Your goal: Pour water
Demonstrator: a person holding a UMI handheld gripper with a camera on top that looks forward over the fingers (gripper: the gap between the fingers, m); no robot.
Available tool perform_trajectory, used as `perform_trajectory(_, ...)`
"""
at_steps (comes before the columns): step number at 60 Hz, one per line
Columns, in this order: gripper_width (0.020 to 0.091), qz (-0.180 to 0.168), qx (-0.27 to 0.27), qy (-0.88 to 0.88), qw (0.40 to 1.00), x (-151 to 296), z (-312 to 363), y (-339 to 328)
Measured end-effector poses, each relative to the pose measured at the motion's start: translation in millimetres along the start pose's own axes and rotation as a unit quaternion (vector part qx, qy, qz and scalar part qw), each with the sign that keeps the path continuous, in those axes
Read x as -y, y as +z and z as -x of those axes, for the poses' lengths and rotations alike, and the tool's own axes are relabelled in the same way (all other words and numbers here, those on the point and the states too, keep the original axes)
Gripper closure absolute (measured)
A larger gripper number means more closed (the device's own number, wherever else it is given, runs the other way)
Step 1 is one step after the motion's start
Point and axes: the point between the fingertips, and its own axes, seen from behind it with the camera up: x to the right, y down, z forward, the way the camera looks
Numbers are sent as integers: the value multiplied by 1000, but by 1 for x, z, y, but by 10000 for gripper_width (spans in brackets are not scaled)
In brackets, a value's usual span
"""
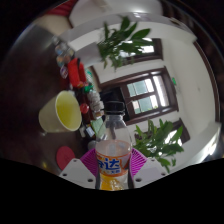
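- Bottle [113,150] of orange drink stands at the lower centre of the frame, between the two fingers of the gripper [113,172], and both pink pads [88,160] seem to press on its sides, so I judge the gripper closed on it.
- Its black cap [113,107] is on, so pouring has not begun, as far as I can see.
- The scene looks tilted, which suggests the bottle is lifted.
- Its label [113,158] is blue with white writing; I cannot read it.
- A yellow cup [60,111] is at the left of the frame, apart from the bottle; it may be the target.
- Beyond are green plants [125,40] and a window [140,92].
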Motion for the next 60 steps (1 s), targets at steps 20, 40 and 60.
perform_trajectory(20, 738, 14, -40, -314, 948, 7, -16, 37)
perform_trajectory(40, 735, 2, -63, -426, 903, 22, -6, 46)
perform_trajectory(60, 737, -26, -64, -145, 987, 19, -51, 23)
